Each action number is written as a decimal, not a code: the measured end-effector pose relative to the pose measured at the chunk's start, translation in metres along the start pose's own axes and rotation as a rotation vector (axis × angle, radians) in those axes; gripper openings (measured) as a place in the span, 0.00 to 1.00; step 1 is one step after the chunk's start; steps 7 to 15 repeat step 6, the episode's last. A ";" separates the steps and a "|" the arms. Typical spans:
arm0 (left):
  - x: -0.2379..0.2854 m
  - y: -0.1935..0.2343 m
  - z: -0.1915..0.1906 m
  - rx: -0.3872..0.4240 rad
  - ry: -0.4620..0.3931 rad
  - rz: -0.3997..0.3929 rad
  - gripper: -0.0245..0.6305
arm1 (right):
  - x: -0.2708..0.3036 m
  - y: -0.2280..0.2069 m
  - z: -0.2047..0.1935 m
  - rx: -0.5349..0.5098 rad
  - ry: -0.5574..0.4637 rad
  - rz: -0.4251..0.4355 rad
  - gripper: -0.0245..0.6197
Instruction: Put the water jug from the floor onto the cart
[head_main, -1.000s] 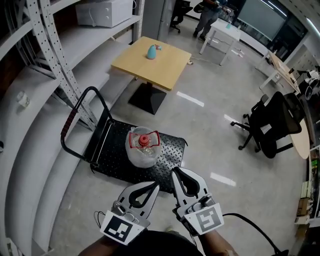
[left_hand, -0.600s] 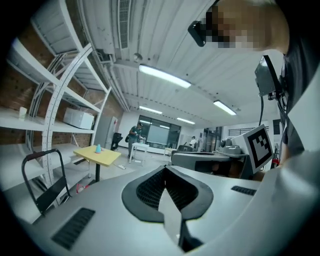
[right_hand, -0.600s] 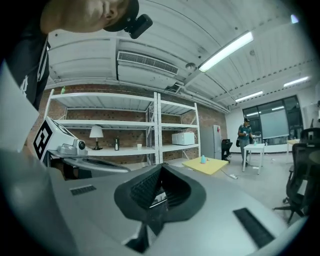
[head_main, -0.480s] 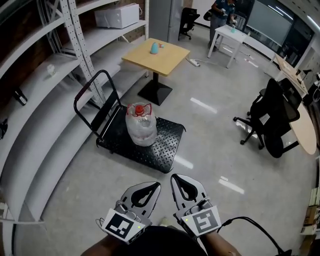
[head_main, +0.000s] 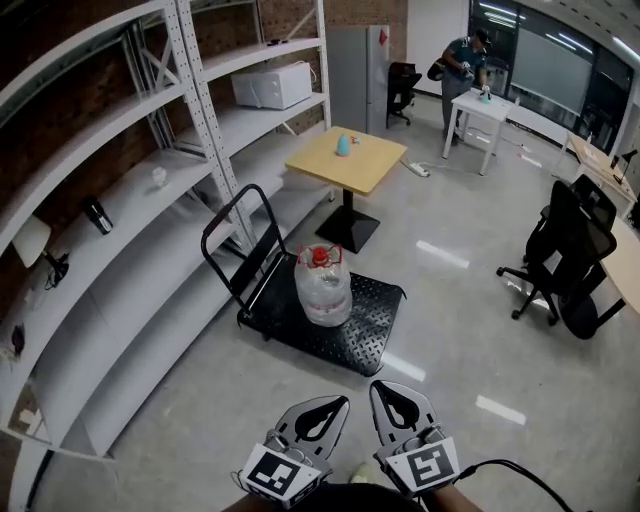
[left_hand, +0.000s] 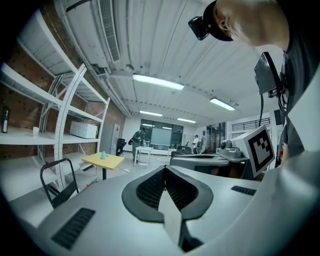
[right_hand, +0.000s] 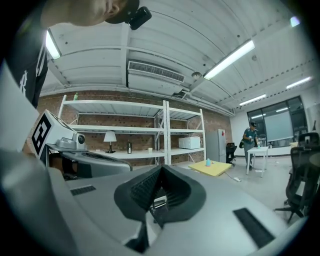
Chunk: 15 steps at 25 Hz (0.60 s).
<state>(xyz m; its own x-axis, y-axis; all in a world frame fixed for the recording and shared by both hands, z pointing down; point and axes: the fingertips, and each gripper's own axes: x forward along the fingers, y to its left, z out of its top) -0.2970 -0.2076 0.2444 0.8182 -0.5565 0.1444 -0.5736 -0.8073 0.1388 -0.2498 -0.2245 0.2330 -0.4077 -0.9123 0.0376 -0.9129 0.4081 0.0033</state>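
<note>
The clear water jug (head_main: 322, 288) with a red cap stands upright on the black flat cart (head_main: 365, 330), close to the cart's looped handle (head_main: 232, 236). My two grippers hang side by side at the bottom of the head view, well short of the cart. The left gripper (head_main: 337, 402) is shut and holds nothing, and so is the right gripper (head_main: 386, 387). In the left gripper view the left gripper (left_hand: 165, 170) has its jaws meeting at the tip, with the cart handle (left_hand: 56, 181) low at the left. In the right gripper view the right gripper (right_hand: 161, 169) shows its jaws closed together.
White metal shelving (head_main: 150, 190) runs along the left wall, with a microwave (head_main: 273, 85) on it. A yellow table (head_main: 346, 160) stands behind the cart. A black office chair (head_main: 565, 265) is at the right. A person (head_main: 466, 62) stands at a far white table.
The cart and jug lie farther ahead of me than before. Both grippers have drawn back from the jug and sit lower in the head view. More of the room shows.
</note>
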 end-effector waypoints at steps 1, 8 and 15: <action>-0.006 -0.003 0.002 0.006 -0.010 -0.002 0.04 | -0.002 0.005 0.003 -0.010 -0.005 0.008 0.05; -0.030 -0.020 0.010 0.026 -0.048 -0.013 0.04 | -0.018 0.029 0.014 -0.023 -0.014 0.027 0.05; -0.030 -0.020 0.010 0.026 -0.048 -0.013 0.04 | -0.018 0.029 0.014 -0.023 -0.014 0.027 0.05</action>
